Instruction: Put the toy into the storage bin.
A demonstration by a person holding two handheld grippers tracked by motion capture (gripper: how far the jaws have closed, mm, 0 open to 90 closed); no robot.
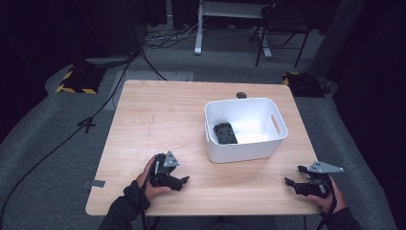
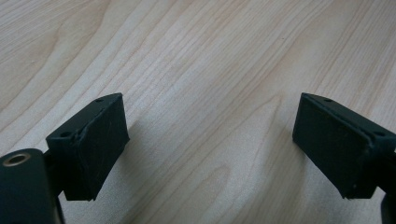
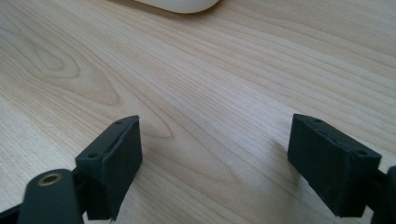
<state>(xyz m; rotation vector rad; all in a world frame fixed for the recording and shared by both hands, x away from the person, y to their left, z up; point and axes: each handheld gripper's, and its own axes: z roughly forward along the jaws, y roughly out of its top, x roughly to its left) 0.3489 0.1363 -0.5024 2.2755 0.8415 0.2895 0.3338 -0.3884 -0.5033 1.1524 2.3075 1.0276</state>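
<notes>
A white plastic bin (image 1: 245, 128) stands on the right half of the wooden table (image 1: 158, 115), with a black flat part (image 1: 225, 133) lying inside it at its left. My left gripper (image 1: 182, 181) rests near the front edge, left of centre, held by a hand; its jaws stand wide open over bare wood (image 2: 210, 135) with nothing between them. My right gripper (image 1: 293, 178) sits at the front right corner, pointing left. Its jaws are also wide apart over bare wood (image 3: 212, 144), and the bin's rounded bottom corner (image 3: 180, 5) shows ahead.
A round cable hole (image 1: 241, 95) sits at the table's far edge. Beyond the table are grey carpet, floor cables (image 1: 95, 115), a desk leg (image 1: 198, 28) and a black chair (image 1: 282, 24). Broad bare wood lies left of the bin.
</notes>
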